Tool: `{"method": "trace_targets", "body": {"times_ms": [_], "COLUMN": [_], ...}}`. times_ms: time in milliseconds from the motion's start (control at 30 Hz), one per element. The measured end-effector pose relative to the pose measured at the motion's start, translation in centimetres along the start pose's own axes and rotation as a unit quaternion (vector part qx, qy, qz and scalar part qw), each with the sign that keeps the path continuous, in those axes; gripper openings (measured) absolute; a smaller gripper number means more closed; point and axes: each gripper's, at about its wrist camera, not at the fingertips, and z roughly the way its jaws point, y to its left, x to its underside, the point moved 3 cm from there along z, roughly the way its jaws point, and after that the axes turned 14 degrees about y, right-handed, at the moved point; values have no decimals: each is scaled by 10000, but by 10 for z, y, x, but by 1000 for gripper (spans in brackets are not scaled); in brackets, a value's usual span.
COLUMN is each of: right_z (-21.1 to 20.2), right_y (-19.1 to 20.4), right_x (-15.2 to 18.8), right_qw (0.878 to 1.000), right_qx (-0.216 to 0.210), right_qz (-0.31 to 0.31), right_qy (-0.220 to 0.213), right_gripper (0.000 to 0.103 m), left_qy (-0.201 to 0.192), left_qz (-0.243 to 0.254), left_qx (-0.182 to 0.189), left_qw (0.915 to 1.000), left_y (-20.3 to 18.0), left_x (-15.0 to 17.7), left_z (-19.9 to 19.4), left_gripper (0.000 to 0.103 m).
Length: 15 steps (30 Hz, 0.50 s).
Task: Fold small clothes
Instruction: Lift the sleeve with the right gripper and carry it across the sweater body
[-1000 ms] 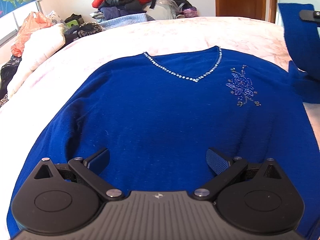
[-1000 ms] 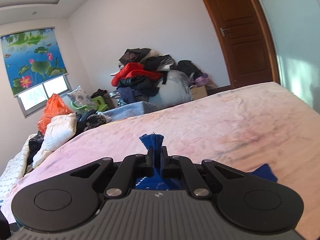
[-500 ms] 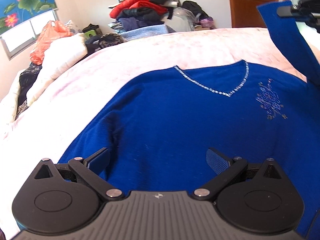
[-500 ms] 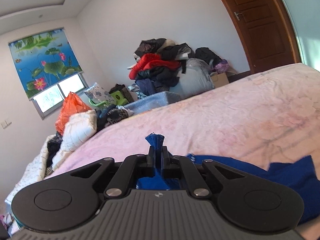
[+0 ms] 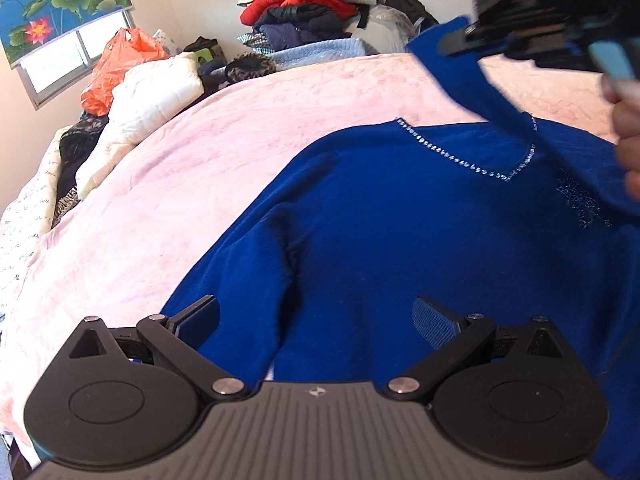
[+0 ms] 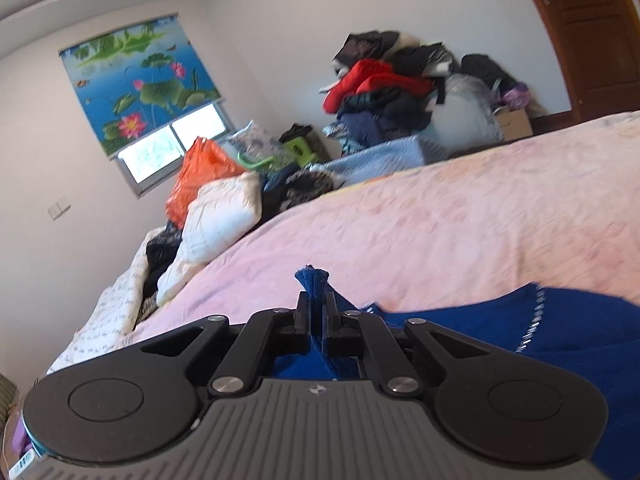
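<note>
In the left wrist view, a blue sweater (image 5: 400, 240) is seen spread face up on the pink bedspread (image 5: 240, 140), its V-neck trimmed with small stones. The left gripper (image 5: 316, 316) hangs over the lower body of the garment with its jaws spread wide and nothing between them. One sleeve (image 5: 472, 76) is lifted clear of the bed by the right gripper (image 5: 460, 42), which is blurred and cut off at the frame's edge. The knit is judged soft, light and limp (it sags freely from the held cuff), so it would best be taken at a cuff, hem or shoulder seam. The beaded flower patch (image 5: 580, 204) is partly hidden behind the raised sleeve.

In the right wrist view, the jaws are closed narrowly on the sleeve's ribbed cuff (image 6: 314, 280), whose tip pokes out beyond the fingertips. Only a corner of the sweater is shown here; the hem and far sleeve cannot be made out.
</note>
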Motion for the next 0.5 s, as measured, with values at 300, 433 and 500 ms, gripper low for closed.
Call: {"method": "trace_targets", "body": {"times_ms": [300, 433, 500], "right_z": [45, 68, 83], "right_y": [20, 30, 38], "right_x": [-1, 1, 4], "right_qw": [9992, 9981, 9973], "right_qx": [-185, -295, -299], "right_qz": [-22, -24, -84], "right_qy": [347, 537, 670], "right_gripper": [7, 7, 7], "left_qy": [-94, -166, -192], "left_qz": [-261, -159, -152], "left_qx": [104, -126, -183], "left_qw": [9996, 9997, 9995], "left_y": [20, 21, 24], "left_x": [2, 4, 4], "left_z": [-10, -17, -20], "left_gripper": [103, 103, 103]}}
